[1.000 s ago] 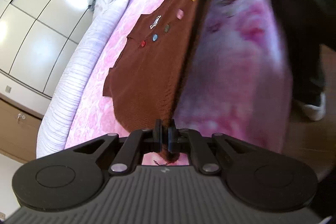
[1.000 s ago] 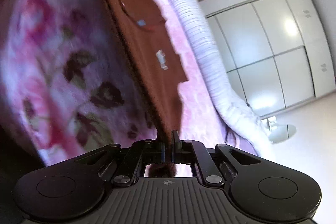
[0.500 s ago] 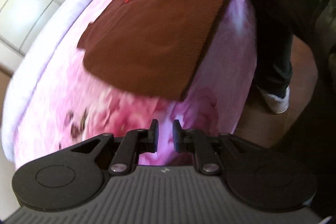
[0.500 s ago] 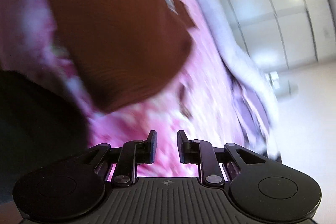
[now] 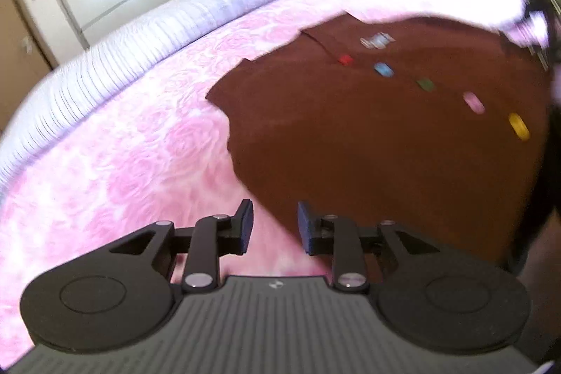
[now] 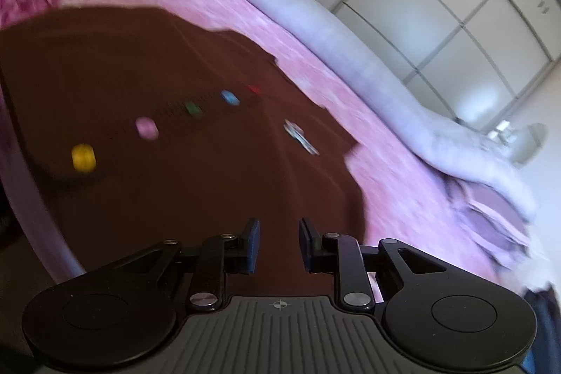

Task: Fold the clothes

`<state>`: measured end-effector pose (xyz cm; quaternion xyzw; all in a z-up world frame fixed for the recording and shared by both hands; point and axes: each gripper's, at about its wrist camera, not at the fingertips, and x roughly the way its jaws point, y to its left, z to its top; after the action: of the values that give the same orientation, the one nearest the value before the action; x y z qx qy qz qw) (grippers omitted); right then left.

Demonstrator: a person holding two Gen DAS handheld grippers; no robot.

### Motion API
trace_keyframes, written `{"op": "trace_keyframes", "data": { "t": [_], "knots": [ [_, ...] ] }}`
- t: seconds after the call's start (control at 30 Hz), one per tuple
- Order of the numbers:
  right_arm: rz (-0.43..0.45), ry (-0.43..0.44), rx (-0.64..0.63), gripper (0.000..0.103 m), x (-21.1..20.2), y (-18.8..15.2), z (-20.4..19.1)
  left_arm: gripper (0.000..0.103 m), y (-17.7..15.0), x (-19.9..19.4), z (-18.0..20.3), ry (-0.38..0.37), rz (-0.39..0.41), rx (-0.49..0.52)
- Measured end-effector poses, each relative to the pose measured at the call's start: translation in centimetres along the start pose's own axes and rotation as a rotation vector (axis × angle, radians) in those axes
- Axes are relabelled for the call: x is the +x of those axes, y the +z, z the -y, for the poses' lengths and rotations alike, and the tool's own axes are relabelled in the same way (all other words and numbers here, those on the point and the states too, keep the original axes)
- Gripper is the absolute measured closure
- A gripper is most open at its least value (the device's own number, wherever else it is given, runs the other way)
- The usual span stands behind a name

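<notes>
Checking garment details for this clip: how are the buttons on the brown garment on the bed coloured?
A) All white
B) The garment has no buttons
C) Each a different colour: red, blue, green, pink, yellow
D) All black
C: a row of buttons in those five colours runs across the brown garment.

No words, numbers or brand names can be read in either view. The only mark is a small round crosshair emblem moulded on each gripper body: at the lower middle of the left wrist frame on the left gripper [image 5: 272,222], and at the lower middle of the right wrist frame on the right gripper [image 6: 277,246]. The white tag [image 5: 377,40] on the brown garment [image 5: 368,135], upper right of the left wrist frame, is too blurred to read.
</notes>
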<state>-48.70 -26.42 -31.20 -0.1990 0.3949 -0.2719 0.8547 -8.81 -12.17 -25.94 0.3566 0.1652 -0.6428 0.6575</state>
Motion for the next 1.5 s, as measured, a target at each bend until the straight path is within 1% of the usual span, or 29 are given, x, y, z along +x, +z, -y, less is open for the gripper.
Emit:
{"op": "trace_keyframes", "data": {
  "t": [0.07, 0.13, 0.17, 0.23, 0.27, 0.3, 0.37, 0.4, 0.43, 0.47, 0.5, 0.6, 0.67, 0.77, 0.83, 0.87, 0.9, 0.93, 0.97, 1.0, 1.03, 1.07, 1.1, 1.13, 1.2, 1.3, 1.4, 1.5],
  "knots": [
    [0.024, 0.031, 0.025, 0.079, 1.3, 1.4, -0.2, 0.079, 1.8, 2.9, -1.4, -0.047, 0.017, -0.071],
    [0.033, 0.077, 0.075, 0.078, 2.3, 2.2, -1.0, 0.079, 2.9, 5.6, -2.1, -0.083, 0.014, -0.100],
    [0.034, 0.097, 0.099, 0.078, 3.1, 2.5, -1.2, 0.079, 3.5, 6.9, -2.2, -0.089, 0.004, -0.090],
    [0.033, 0.139, 0.152, 0.078, 4.8, 3.3, -1.3, 0.078, 3.7, 9.3, -2.3, -0.088, -0.040, -0.049],
    [0.024, 0.164, 0.182, 0.078, 5.9, 3.4, -1.0, 0.078, 3.6, 10.5, -2.4, -0.082, -0.068, -0.029],
    [0.001, 0.190, 0.219, 0.078, 7.2, 3.4, -0.6, 0.075, 3.2, 11.5, -2.7, -0.067, -0.094, -0.012],
    [-0.040, 0.236, 0.297, 0.078, 9.1, 3.1, 0.5, 0.072, 2.6, 11.9, -3.6, -0.071, -0.080, -0.033],
    [-0.029, 0.262, 0.348, 0.076, 9.3, 2.5, 1.4, 0.069, 2.3, 11.5, -4.1, -0.049, -0.084, -0.052],
    [-0.035, 0.271, 0.397, 0.074, 9.3, 1.8, 2.5, 0.069, 2.1, 11.2, -4.6, -0.026, -0.087, -0.069],
    [-0.051, 0.254, 0.427, 0.071, 9.3, 1.2, 3.2, 0.069, 1.8, 10.6, -5.0, -0.006, -0.083, -0.078],
    [-0.065, 0.229, 0.460, 0.069, 9.1, 0.3, 4.0, 0.070, 1.4, 10.0, -5.2, 0.021, -0.084, -0.083],
    [-0.127, 0.139, 0.575, 0.067, 7.3, -2.2, 6.0, 0.072, 0.6, 8.2, -5.0, 0.069, -0.070, -0.075],
    [-0.141, 0.089, 0.666, 0.067, 4.9, -3.5, 6.5, 0.072, 0.4, 6.8, -4.6, 0.074, -0.041, -0.087],
    [-0.126, 0.037, 0.777, 0.066, 0.9, -5.0, 6.5, 0.070, 0.1, 3.9, -3.1, 0.043, 0.002, -0.132],
    [-0.121, 0.015, 0.857, 0.063, -1.9, -5.7, 5.6, 0.065, -0.3, 2.2, -1.5, 0.015, 0.015, -0.160],
    [-0.121, 0.012, 0.892, 0.059, -3.2, -6.0, 4.9, 0.063, -0.5, 1.3, -0.7, 0.002, 0.021, -0.176],
    [-0.122, 0.010, 0.926, 0.052, -4.5, -6.3, 4.3, 0.061, -0.8, 0.4, 0.3, -0.011, 0.024, -0.196],
    [-0.131, 0.018, 0.952, 0.049, -5.6, -6.5, 3.6, 0.058, -1.2, -0.5, 1.3, -0.024, 0.027, -0.217],
    [-0.140, 0.026, 0.978, 0.041, -6.7, -6.7, 3.0, 0.056, -1.6, -1.5, 2.4, -0.028, 0.031, -0.239],
    [-0.149, 0.033, 0.998, 0.033, -7.8, -6.9, 2.4, 0.052, -1.9, -2.4, 3.4, -0.020, 0.036, -0.255],
    [-0.157, 0.040, 1.019, 0.030, -8.9, -7.1, 1.8, 0.045, -2.3, -3.3, 4.4, -0.012, 0.042, -0.270],
    [-0.160, 0.048, 1.024, 0.026, -9.9, -7.3, 1.4, 0.040, -2.6, -4.2, 5.4, -0.003, 0.048, -0.285],
    [-0.164, 0.057, 1.029, 0.025, -10.9, -7.4, 1.1, 0.033, -3.0, -5.2, 6.5, 0.014, 0.057, -0.295],
    [-0.166, 0.062, 1.016, 0.024, -11.8, -7.4, 0.7, 0.029, -3.4, -6.3, 7.5, 0.032, 0.066, -0.304],
    [-0.168, 0.066, 0.979, 0.023, -13.4, -7.5, 0.3, 0.023, -4.0, -8.0, 9.5, 0.076, 0.079, -0.317],
    [-0.175, 0.090, 0.923, 0.022, -15.0, -7.4, -0.3, 0.019, -4.8, -10.3, 11.8, 0.141, 0.083, -0.362],
    [-0.169, 0.118, 0.901, 0.021, -15.8, -7.5, -0.9, 0.017, -5.6, -12.5, 13.4, 0.166, 0.099, -0.396],
    [-0.143, 0.129, 0.913, 0.021, -16.4, -7.2, -1.8, 0.015, -6.5, -14.3, 14.4, 0.193, 0.119, -0.402]
  ]
}}
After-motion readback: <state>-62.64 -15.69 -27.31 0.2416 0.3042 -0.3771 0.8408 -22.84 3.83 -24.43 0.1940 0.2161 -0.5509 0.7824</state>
